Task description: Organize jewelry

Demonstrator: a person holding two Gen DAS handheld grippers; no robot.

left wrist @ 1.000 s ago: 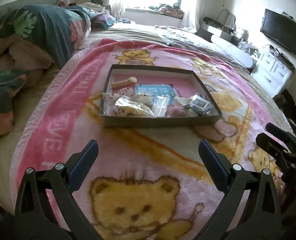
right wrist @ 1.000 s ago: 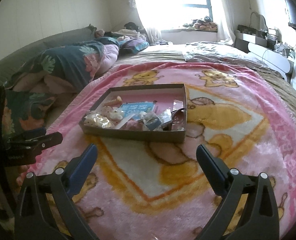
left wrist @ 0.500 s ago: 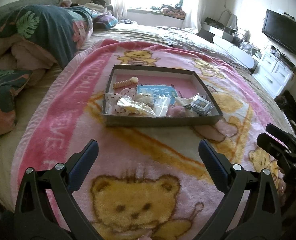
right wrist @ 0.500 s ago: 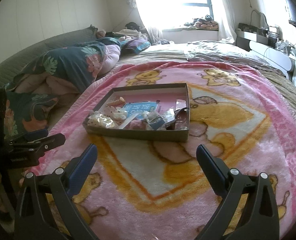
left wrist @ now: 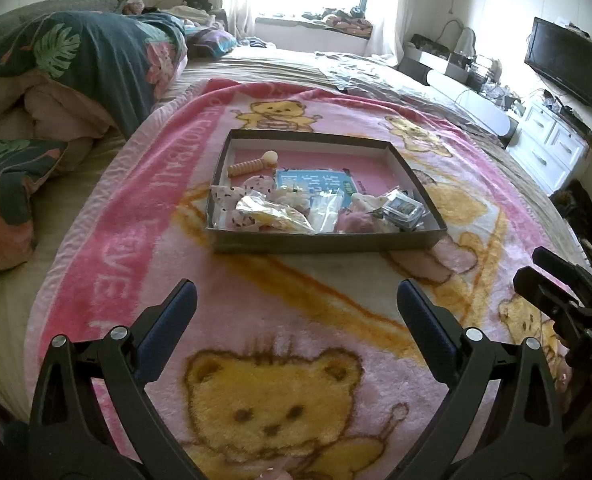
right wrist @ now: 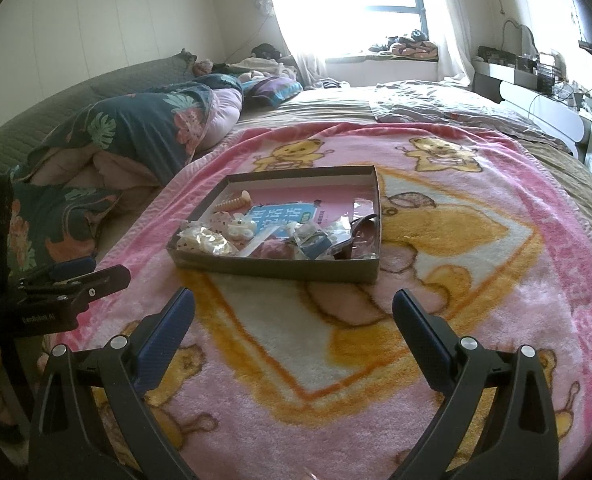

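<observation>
The shallow brown cardboard tray [left wrist: 320, 240] of jewelry sits mid-frame on the pink teddy-bear blanket [left wrist: 127, 216]. Both the left gripper [left wrist: 296, 312] and right gripper [right wrist: 293, 316], at bottom, gape wide and empty, well short of it.

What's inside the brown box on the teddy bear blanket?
The brown box holds a blue card, a beige spiral hair tie, crinkly clear bags and a small clear case. The bags cover whatever lies beneath them, so that part stays hidden.
</observation>
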